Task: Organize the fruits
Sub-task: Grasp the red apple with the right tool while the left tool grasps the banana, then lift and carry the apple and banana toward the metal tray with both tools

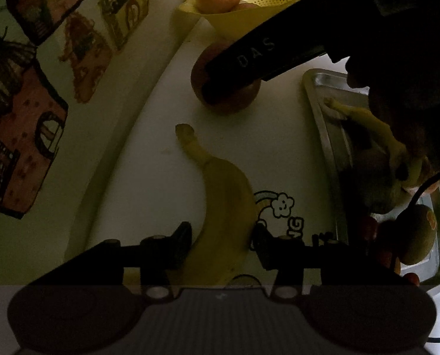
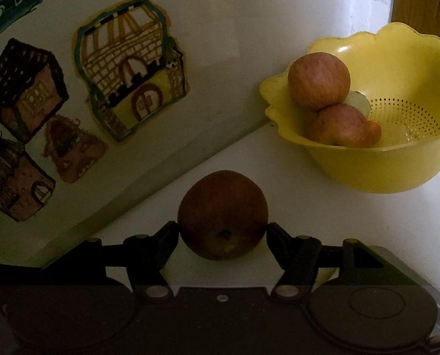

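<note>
A yellow banana (image 1: 223, 195) lies on the white table, and my left gripper (image 1: 223, 236) is shut on its lower part, one finger pressed to each side. A red apple (image 2: 223, 214) rests on the table near the wall. My right gripper (image 2: 222, 227) is shut on it, fingertips touching both flanks. In the left wrist view the same apple (image 1: 234, 100) shows under a dark finger (image 1: 237, 59) of the right gripper. Up and to the right of it, a yellow colander bowl (image 2: 367, 171) holds two apples (image 2: 319, 80).
A metal tray (image 1: 320, 118) at the right carries another banana (image 1: 367, 121), a brownish round fruit (image 1: 418, 236) and small red fruits (image 1: 367, 227). The wall (image 2: 220, 29) with house drawings (image 2: 131, 68) borders the table on the left. The scene is dim.
</note>
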Motion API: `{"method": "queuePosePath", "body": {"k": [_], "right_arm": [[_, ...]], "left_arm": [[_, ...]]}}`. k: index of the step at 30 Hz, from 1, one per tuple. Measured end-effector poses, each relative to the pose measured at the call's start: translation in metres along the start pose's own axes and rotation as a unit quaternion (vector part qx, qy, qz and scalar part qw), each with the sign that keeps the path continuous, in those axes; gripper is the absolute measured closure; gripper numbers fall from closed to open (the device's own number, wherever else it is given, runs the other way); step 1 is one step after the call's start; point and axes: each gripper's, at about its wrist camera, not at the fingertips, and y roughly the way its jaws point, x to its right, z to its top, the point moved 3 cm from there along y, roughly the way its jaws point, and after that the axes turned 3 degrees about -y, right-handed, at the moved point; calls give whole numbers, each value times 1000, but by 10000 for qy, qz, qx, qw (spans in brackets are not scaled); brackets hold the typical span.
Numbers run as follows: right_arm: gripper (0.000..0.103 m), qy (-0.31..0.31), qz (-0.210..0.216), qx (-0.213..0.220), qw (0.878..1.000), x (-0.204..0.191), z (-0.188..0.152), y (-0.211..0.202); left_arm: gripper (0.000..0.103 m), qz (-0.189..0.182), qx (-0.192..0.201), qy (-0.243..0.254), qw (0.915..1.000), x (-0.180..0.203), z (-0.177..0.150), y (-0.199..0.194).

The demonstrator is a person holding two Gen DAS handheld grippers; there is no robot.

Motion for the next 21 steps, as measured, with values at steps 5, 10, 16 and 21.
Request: {"method": "queuePosePath", "body": {"k": [5,10,16,21], "right_arm": [[28,51,-157,-80,9998,3,10,12],[30,405,-91,-268,9988,10,12,28],[40,808,76,-89,9967,16,16,25],[24,893,48,-60,9960,10,17,22]], "left_arm": [[54,-10,2,-111,9999,-3,-6,-3],[55,-43,56,-256,9996,-9,-9,-6],[55,-127,123,-414,9990,-19,-14,-12],[56,-165,135,-533,9984,-23,-20,-15]]}}
